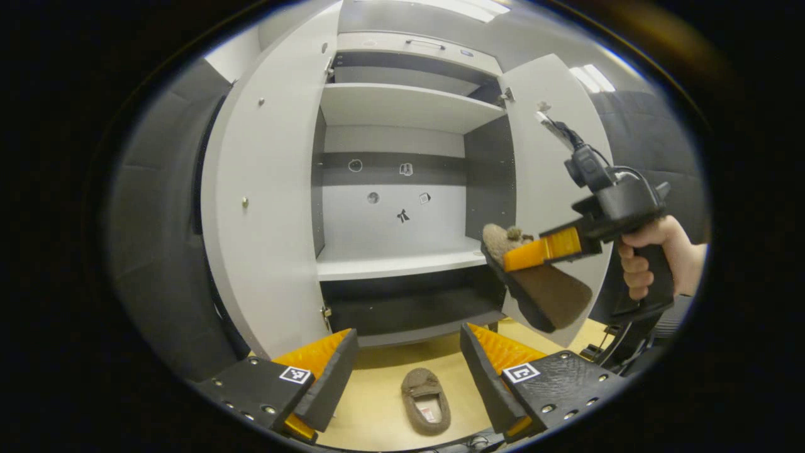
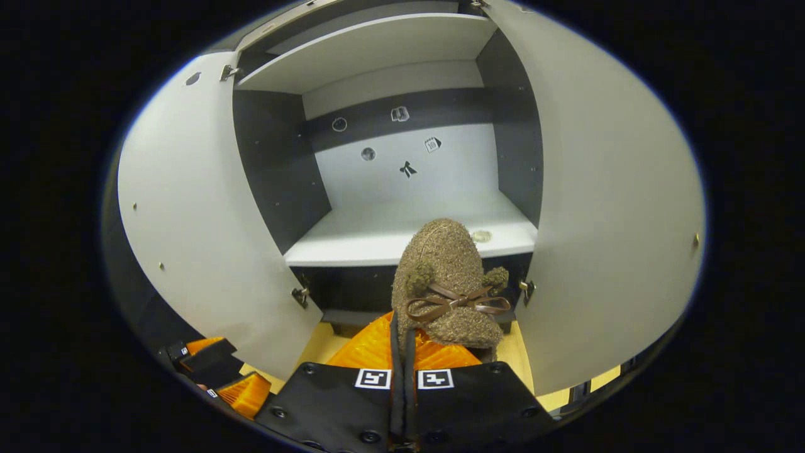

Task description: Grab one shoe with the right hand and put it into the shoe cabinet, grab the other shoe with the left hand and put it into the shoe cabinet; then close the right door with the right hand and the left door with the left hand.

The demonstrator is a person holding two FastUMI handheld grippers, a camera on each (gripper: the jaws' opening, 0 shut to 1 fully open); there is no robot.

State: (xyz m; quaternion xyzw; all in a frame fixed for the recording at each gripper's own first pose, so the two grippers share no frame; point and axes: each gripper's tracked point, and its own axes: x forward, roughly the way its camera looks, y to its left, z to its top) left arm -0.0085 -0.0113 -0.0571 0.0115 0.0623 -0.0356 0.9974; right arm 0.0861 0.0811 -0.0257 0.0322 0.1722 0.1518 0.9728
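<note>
So the shoe cabinet (image 1: 402,189) takes up the middle of both views with its left door (image 1: 264,207) and right door (image 1: 553,163) swung wide, and the pale middle shelf (image 2: 402,236) is bare with loads of room across it. In the right gripper view, the right gripper (image 2: 402,352) is clenched on the heel of a fuzzy brown shoe (image 2: 443,277), toe pointing at the shelf's front edge, just short of it. In the left gripper view, the left gripper (image 1: 409,368) is released at the bottom, and the other shoe (image 1: 426,401) lies on the yellowish floor (image 1: 377,390) between its fingers.
</note>
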